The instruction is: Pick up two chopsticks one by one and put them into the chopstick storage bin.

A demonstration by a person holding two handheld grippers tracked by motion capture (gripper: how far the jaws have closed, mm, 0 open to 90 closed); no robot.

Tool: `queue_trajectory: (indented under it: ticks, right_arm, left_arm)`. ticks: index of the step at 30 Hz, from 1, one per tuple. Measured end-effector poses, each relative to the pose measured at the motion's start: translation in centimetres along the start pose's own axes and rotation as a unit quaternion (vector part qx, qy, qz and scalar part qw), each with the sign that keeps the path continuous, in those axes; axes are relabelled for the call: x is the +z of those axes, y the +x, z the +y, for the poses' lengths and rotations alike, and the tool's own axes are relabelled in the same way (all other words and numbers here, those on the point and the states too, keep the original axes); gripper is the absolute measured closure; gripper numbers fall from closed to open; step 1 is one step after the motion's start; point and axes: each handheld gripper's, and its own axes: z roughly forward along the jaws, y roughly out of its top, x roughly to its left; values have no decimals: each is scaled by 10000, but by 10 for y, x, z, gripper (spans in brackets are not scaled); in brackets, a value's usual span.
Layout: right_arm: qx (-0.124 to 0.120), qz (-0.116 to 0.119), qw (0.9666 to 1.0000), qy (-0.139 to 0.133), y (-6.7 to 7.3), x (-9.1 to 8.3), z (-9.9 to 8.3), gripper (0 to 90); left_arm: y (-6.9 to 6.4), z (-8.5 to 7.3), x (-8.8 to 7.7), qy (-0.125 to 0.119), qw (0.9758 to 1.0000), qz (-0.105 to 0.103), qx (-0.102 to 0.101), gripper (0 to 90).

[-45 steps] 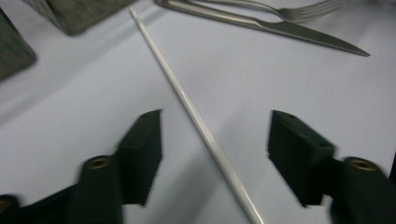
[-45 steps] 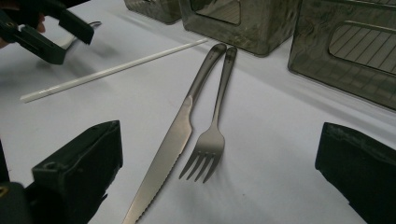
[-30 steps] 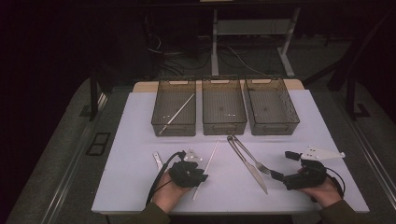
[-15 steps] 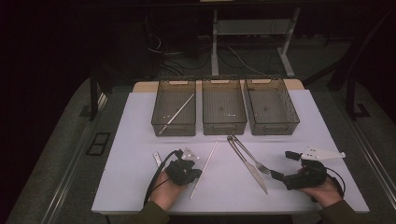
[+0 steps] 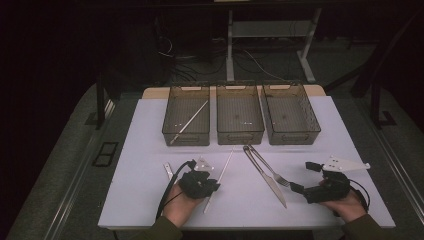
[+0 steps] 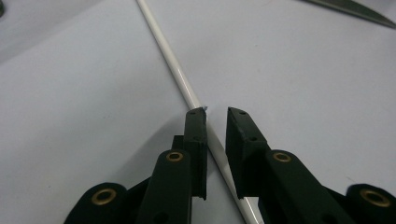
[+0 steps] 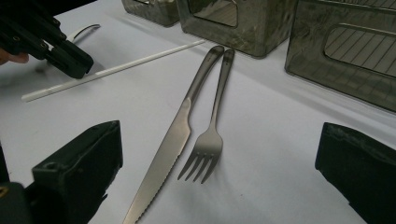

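Note:
A white chopstick (image 6: 168, 56) lies on the white table (image 5: 150, 200). It runs between the jaws of my left gripper (image 6: 217, 114), close along one pad. The jaws have just been opening, stand a little apart and do not squeeze the stick. In the high view the left gripper (image 5: 211, 187) sits at the chopstick's (image 5: 222, 170) near end. My right gripper (image 7: 224, 158) stands wide open, low over the table. A knife (image 7: 173, 140) and a fork (image 7: 212, 135) lie side by side just ahead of it. In the high view the right gripper (image 5: 304, 177) is right of the knife (image 5: 270, 181).
Three dark see-through bins stand in a row at the back: left (image 5: 186, 137), middle (image 5: 240, 136), right (image 5: 292, 136). A second white stick (image 5: 190, 121) lies in the left bin. A spoon (image 5: 167, 171) rests left of my left hand.

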Motion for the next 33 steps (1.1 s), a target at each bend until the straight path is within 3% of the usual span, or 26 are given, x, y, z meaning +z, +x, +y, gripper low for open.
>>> queue_trajectory:
  ticks: [8, 16, 23, 29, 33]
  right_arm:
    - [5, 2, 10000, 3, 0, 0, 0, 10]
    - [3, -3, 10000, -4, 0, -1, 0, 10]
    - [-11, 1, 10000, -13, 0, -1, 0, 10]
    - [2, 5, 10000, -15, 0, -1, 0, 10]
    - [16, 4, 10000, -11, 0, -1, 0, 10]
  left_arm:
    - [-3, 0, 3, 95, 9999, 90, 97, 771]
    - [6, -2, -3, 217, 9994, 251, 90, 785]
    - [24, -6, -12, 304, 9974, 648, -49, 795]
    - [28, -6, -13, 250, 9979, 577, -126, 774]
    - [33, 1, -18, -78, 9987, 421, -277, 720]
